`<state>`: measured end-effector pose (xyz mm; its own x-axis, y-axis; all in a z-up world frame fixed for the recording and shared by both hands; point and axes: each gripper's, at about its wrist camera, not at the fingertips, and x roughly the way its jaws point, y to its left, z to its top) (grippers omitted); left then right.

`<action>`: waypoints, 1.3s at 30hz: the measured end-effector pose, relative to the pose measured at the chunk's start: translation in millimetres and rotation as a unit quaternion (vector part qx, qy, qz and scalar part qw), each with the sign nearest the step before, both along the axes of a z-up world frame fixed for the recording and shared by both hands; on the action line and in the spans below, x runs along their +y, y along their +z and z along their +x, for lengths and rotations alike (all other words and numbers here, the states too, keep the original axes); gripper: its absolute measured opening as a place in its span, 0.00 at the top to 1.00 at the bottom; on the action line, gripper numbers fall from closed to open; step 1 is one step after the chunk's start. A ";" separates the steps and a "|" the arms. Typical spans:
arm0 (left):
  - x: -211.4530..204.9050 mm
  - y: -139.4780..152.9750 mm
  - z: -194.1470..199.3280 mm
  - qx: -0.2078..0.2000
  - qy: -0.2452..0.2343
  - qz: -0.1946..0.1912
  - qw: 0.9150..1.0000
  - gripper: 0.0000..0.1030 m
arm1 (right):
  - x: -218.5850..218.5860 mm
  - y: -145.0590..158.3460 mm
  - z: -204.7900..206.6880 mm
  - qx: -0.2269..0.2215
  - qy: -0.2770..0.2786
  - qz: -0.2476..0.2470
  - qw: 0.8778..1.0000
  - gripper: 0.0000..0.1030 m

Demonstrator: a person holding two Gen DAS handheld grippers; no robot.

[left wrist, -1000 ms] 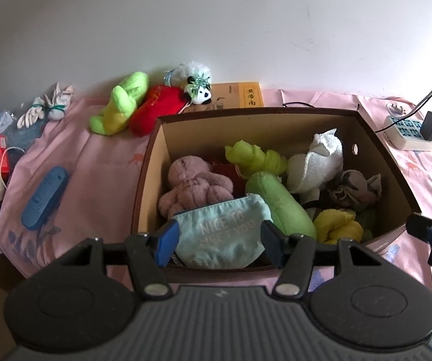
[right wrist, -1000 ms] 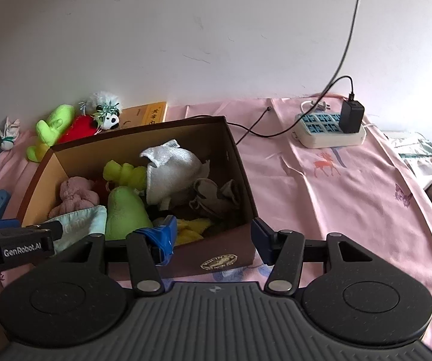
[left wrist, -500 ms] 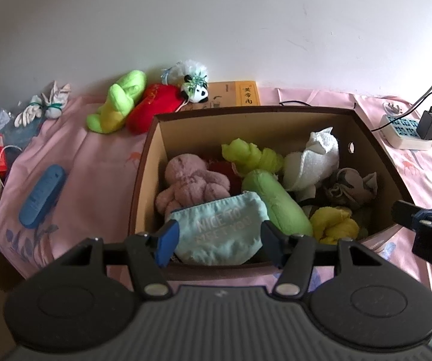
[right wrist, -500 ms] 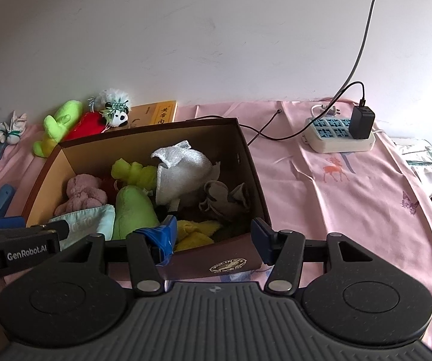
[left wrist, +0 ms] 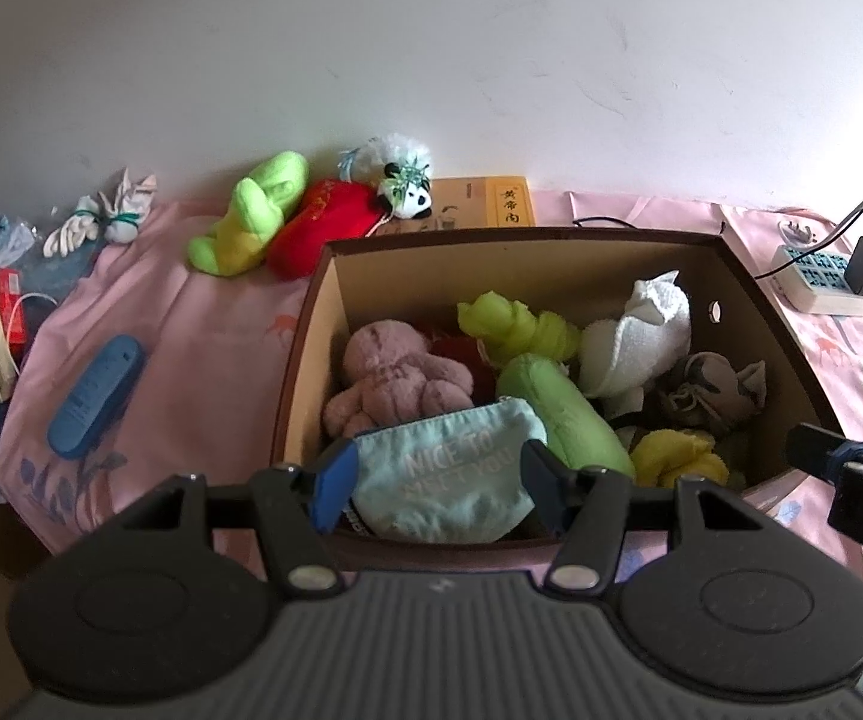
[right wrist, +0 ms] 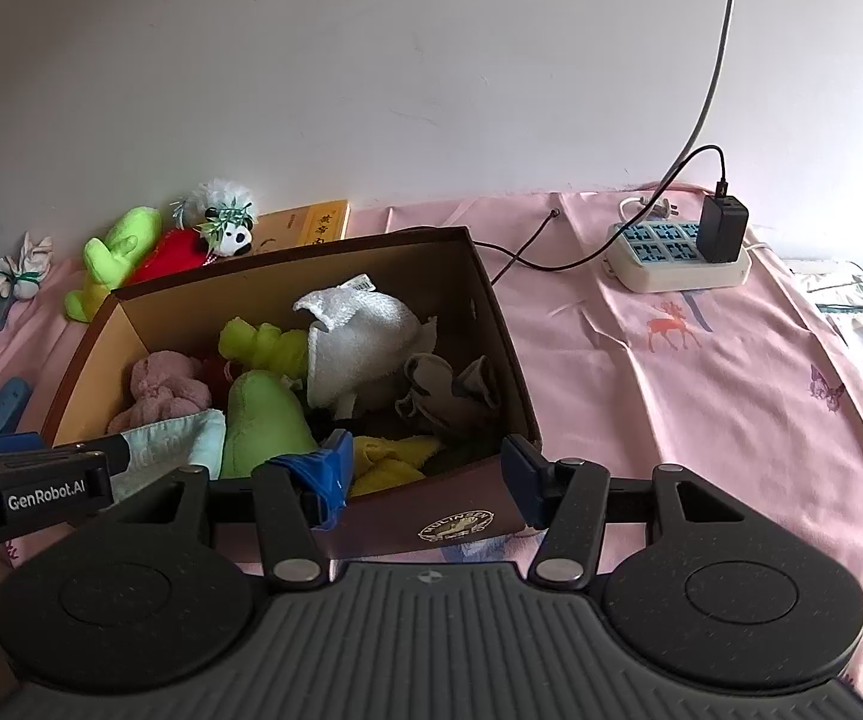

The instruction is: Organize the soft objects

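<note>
Risk: left gripper (left wrist: pixel 434 477) and right gripper (right wrist: pixel 422 474), fingers parted and empty, hover before the box (right wrist: pixel 494 324); reaching the plush toys (left wrist: pixel 245 222) beyond may snag its rim.

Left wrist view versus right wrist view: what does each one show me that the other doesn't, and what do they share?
Only the left wrist view shows the printed front of the light blue pouch at the box's near wall, and a red packet at the far left. Only the right shows the box's round logo and the deer print on the pink cloth. Both show the cardboard box of soft toys, the panda plush behind it and the power strip.
</note>
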<state>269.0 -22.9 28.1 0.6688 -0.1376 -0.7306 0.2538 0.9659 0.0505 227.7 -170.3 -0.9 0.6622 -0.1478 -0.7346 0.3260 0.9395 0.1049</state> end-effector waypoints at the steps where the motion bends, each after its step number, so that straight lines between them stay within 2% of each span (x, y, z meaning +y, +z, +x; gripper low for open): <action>1: -0.4 -0.4 0.7 0.001 0.000 0.001 1.000 0.40 | -0.3 -0.2 0.1 0.000 -0.001 0.001 1.000 0.62; 16: -1.7 -2.5 1.8 0.002 0.001 -0.001 1.000 0.40 | 4.8 5.0 -3.6 -0.020 0.008 -0.024 0.999 0.62; 28: 1.7 4.2 -2.5 -0.024 0.002 -0.015 1.000 0.40 | 10.4 8.2 -7.7 -0.038 0.018 -0.028 0.999 0.62; 39: 0.6 4.5 -3.2 -0.029 -0.006 -0.020 0.999 0.40 | 12.3 7.2 -6.8 -0.039 0.021 -0.031 0.999 0.62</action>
